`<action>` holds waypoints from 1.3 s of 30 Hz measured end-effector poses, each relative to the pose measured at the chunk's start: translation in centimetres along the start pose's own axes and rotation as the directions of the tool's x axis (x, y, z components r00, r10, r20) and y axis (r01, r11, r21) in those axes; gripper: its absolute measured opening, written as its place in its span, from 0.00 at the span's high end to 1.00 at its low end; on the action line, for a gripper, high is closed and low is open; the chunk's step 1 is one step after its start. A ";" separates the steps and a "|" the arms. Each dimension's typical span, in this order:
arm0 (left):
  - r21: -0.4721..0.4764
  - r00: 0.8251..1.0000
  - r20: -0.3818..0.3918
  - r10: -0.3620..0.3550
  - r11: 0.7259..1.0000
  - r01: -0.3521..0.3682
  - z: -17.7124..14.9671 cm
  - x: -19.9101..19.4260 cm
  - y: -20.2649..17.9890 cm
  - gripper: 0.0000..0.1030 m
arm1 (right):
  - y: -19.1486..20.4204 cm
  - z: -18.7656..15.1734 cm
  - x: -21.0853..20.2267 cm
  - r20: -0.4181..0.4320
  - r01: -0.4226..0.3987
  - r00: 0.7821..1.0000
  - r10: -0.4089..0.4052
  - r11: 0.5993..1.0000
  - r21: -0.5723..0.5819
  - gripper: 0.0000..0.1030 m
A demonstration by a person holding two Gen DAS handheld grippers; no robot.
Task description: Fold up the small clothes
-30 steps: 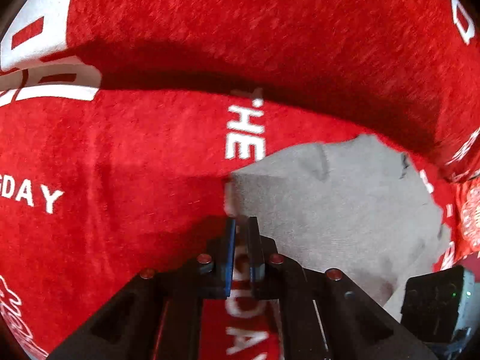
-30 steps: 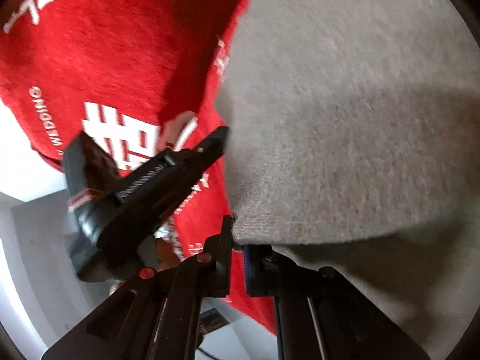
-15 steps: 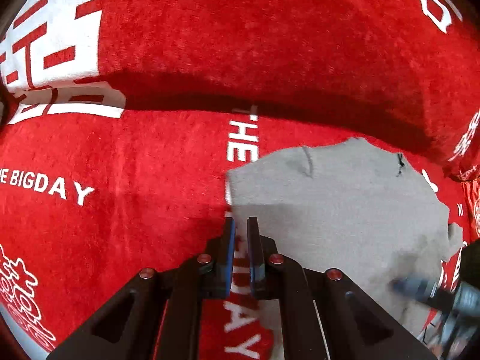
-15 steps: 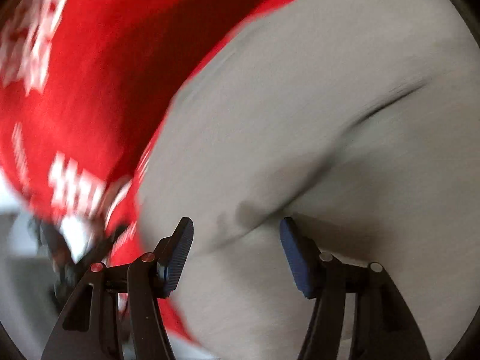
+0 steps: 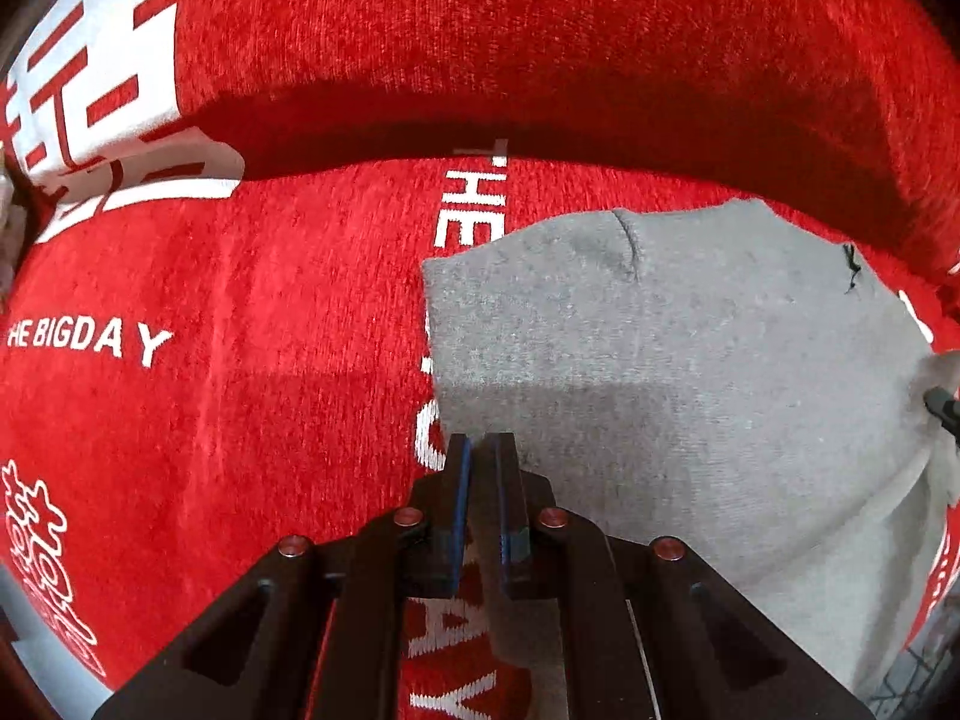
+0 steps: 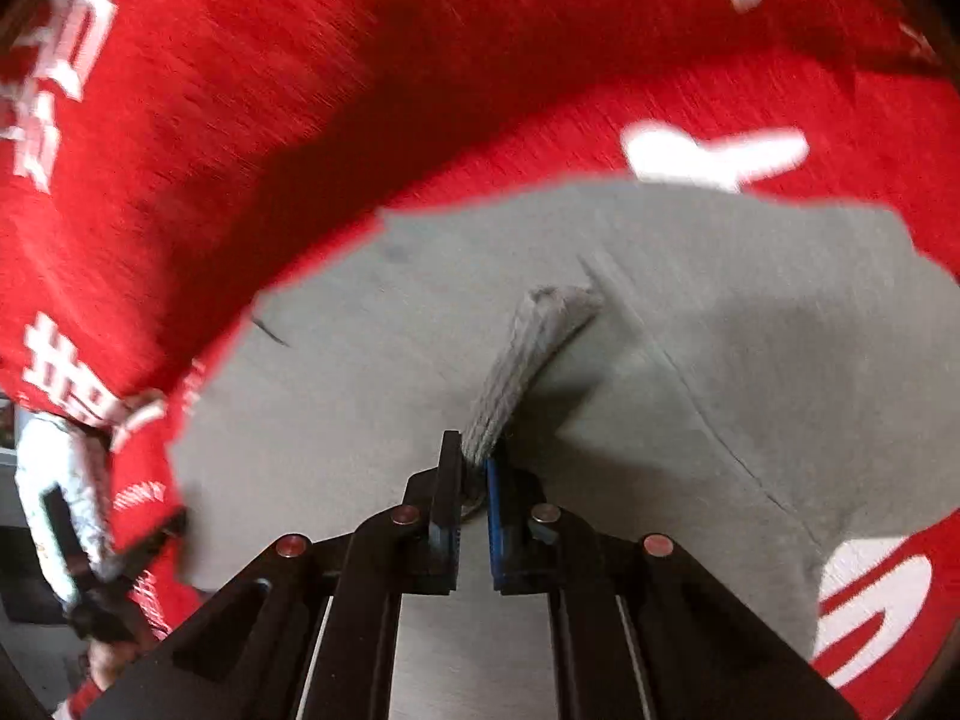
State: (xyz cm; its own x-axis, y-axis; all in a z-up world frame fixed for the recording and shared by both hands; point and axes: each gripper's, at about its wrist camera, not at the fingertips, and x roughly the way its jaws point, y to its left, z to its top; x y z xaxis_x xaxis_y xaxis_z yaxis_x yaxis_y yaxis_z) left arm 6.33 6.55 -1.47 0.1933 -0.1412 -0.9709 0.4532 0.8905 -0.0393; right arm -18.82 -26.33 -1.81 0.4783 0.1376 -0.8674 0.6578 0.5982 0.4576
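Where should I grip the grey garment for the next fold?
Judging by its pose, keep to the edges. The grey garment lies flat on the red cover, so only its border lifts. The right claw pinches a ribbed edge from above; the left claw pinches the near-left edge.

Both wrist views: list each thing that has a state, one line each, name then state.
Grey knit garment: spread flat on the red cover, one ribbed edge lifted.
Ribbed grey edge: raised, pinched.
Left gripper: jaws shut on the garment's near edge.
Right gripper: jaws shut on the ribbed edge.
Red printed cover: spread flat.
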 end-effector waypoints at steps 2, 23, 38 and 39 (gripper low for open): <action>-0.017 1.000 -0.005 0.003 1.000 -0.003 0.1 -0.1 0.0 0.91 | -1.4 -0.5 0.4 -0.027 -0.015 0.999 0.017 0.998 0.064 0.92; 0.001 0.994 -0.107 0.003 1.000 -0.003 -2.8 -3.4 -5.9 0.91 | -4.4 -5.3 -3.5 -0.089 -0.076 0.992 0.093 0.981 0.176 0.40; -0.002 0.992 -0.125 -0.016 1.000 0.016 -4.9 -2.9 -10.6 0.00 | -6.0 -0.9 -1.0 0.042 -0.196 0.980 0.194 0.917 0.348 0.38; 0.009 0.993 -0.114 -0.012 1.000 0.014 -4.8 -3.2 -10.9 0.00 | -6.1 -0.5 -0.8 0.050 -0.199 0.980 0.194 0.913 0.355 0.42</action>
State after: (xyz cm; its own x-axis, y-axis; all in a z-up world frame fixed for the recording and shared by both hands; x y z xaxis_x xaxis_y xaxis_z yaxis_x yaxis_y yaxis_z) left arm -3.41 -0.57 0.96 0.0872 -0.1020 -0.9910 0.4639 0.8844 -0.0502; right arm -23.49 -29.69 -4.01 0.6252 0.2110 -0.7514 0.7125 0.2388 0.6598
